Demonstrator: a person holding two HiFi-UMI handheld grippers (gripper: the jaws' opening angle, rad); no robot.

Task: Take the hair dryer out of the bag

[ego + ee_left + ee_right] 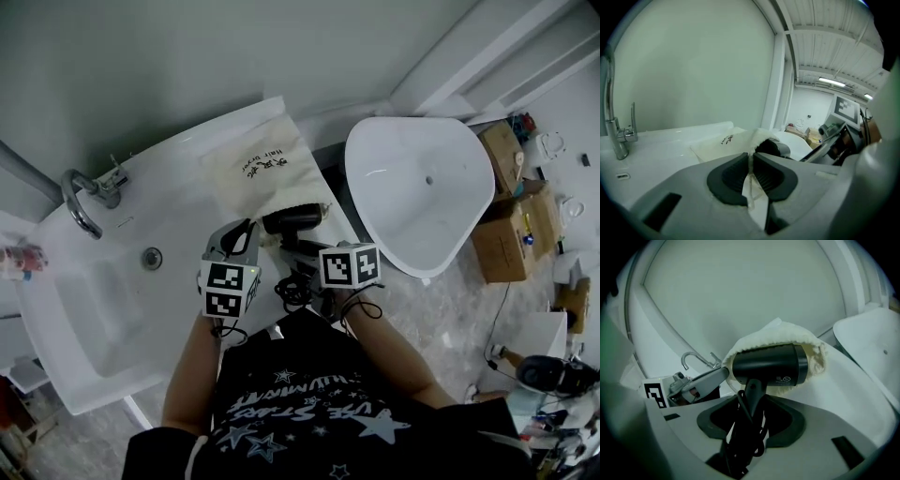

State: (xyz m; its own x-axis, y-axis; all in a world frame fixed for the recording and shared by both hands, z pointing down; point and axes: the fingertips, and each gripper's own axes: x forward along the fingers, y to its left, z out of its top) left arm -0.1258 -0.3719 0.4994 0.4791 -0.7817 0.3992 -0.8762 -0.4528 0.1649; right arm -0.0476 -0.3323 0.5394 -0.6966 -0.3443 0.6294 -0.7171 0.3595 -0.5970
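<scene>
Here the hair dryer [768,364], half out of the cloth bag [258,169], is gripped by the right tongs [751,416], the bag's rim pinched by the left tongs [750,161] — a seemingly bunched cord [740,437] could be snagged.

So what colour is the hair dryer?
Black; the hair dryer shows best in the right gripper view, partly out of the cream bag.

Overhead and low views
Head camera looks steeply down; left tool [750,159] and right tool [752,408] cameras sit close behind their jaws, sharing the bag [726,143].
</scene>
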